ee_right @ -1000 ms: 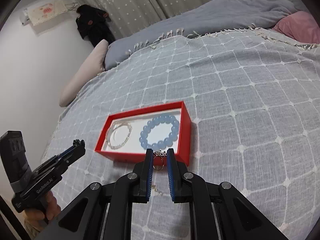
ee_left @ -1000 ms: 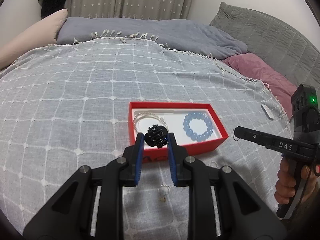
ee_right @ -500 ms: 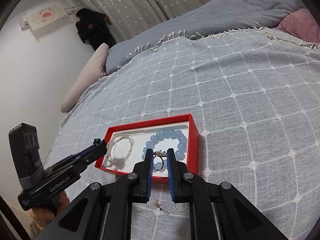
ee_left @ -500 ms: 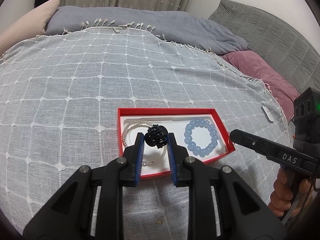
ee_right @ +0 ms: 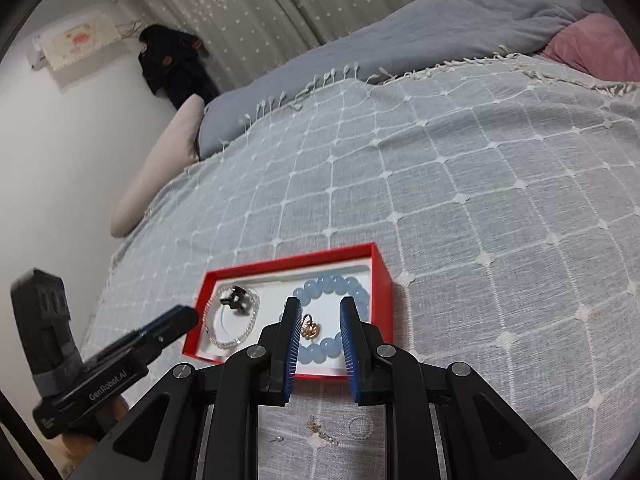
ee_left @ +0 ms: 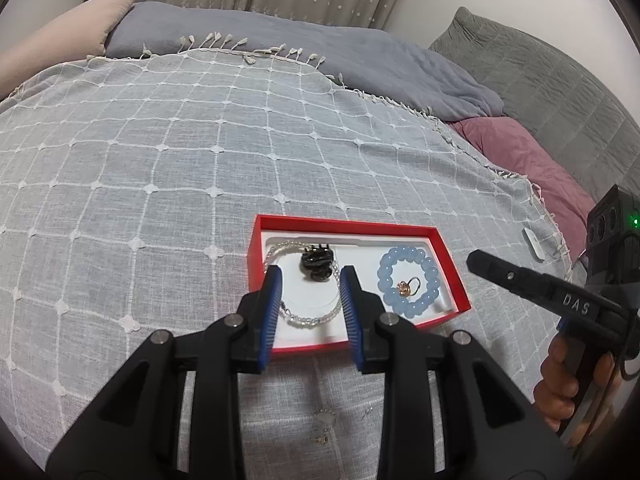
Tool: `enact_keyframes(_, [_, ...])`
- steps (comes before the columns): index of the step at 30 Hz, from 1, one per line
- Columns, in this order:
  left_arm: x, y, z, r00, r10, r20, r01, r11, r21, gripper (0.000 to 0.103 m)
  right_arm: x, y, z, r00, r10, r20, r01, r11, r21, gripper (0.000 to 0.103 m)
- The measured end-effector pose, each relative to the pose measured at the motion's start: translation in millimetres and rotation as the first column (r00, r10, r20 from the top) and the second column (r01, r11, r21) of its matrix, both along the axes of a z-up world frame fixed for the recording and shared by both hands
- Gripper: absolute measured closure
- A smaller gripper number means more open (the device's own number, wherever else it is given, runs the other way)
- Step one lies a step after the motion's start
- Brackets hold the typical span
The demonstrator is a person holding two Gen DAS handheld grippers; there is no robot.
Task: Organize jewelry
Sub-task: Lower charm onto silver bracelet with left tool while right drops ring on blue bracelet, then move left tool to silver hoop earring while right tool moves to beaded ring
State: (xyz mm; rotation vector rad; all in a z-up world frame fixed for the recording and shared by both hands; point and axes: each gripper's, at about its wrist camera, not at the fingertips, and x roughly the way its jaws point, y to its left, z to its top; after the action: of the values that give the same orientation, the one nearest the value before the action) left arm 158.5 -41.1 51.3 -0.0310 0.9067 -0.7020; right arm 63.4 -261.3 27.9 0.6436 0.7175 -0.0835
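Resting on the bed's woven grey blanket (ee_left: 160, 168) with its white grid of stitched lines, the red tray (ee_left: 352, 225) was a shallow rectangular box with a smooth white lining. Inside its left half lay a thin pearl bracelet (ee_left: 308, 320) of tiny pale beads, and a glossy black hair claw (ee_left: 317, 264) with curved teeth sat within that loop. In the right half lay a blue bead bracelet (ee_left: 404, 256) made of round, cloudy, smooth beads, and a small gold ring (ee_left: 407, 287) with a decorated top rested inside this circle. The left tool (ee_left: 311, 280) hovered over the left half of the tray with its two blue ribbed pads (ee_left: 269, 312) wide apart and nothing between them. The right tool (ee_right: 320, 320) hung over the near right part of the tray, also spread open and holding nothing; in the right wrist view the gold ring (ee_right: 310, 330) was seen between its pads but lying in the tray, not touching them. Both tools had matte black plastic arms with round metal screws. On the blanket just in front of the tray, some small pieces stayed outside: a fine gold earring (ee_right: 320, 432) with a chain shape and a thin clear ring (ee_right: 360, 428). A grey quilt (ee_left: 360, 60), a pink pillow (ee_left: 532, 160) and a beige pillow (ee_left: 52, 36) lay at the far side of the bed.
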Motion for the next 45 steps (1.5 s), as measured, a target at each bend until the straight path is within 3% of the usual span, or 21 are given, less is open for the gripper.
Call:
enact_keyframes(3, [-2.2, 8.1, 6.1, 1.000, 0.027, -0.002, -0.027, 1.000, -0.009, 0.069, -7.1, -4.7, 5.2, 1.000, -0.017, 0.010, 0.017, 1.000, -0.003, 0.082])
enact_keyframes(7, [-9.4, 20.0, 10.4, 0.997, 0.075, 0.001, -0.075, 0.997, -0.007, 0.052, -13.7, -6.0, 5.7, 1.000, -0.021, -0.003, 0.021, 1.000, -0.012, 0.082])
enact_keyframes(13, [-22.7, 34.5, 6.7, 0.996, 0.084, 0.009, -0.084, 0.995, 0.052, 0.052, -22.3, -5.9, 2.1, 0.999, -0.025, -0.020, 0.025, 0.999, -0.023, 0.082])
enact_keyframes(17, [-24.7, 38.9, 2.0, 0.996, 0.084, -0.030, -0.082, 0.994, 0.066, 0.052, -26.7, -2.2, -0.5, 0.999, -0.012, -0.035, 0.011, 1.000, -0.013, 0.082])
enact_keyframes(26, [-47.3, 32.0, -12.5, 0.997, 0.037, -0.062, -0.029, 0.991, 0.129, 0.052, -37.8, 7.6, -17.5, 0.987, 0.007, -0.160, -0.009, 1.000, -0.009, 0.082])
enact_keyframes(34, [-55.7, 19.4, -28.3, 0.996, -0.014, -0.092, 0.030, 0.986, 0.166, 0.052, -38.7, 15.2, -16.8, 0.985, 0.029, -0.170, -0.034, 0.999, -0.023, 0.082])
enact_keyframes(42, [-51.5, 9.9, -53.2, 0.985, -0.021, -0.172, 0.056, 0.977, 0.205, 0.052, -35.3, 13.3, -23.6, 0.978, 0.022, -0.206, -0.026, 0.999, -0.019, 0.082])
enact_keyframes(45, [-49.3, 10.3, -59.3, 0.976, -0.017, -0.219, 0.059, 0.980, 0.188, 0.052, -34.2, 14.7, -25.9, 0.976, 0.032, -0.214, -0.037, 0.999, -0.018, 0.082])
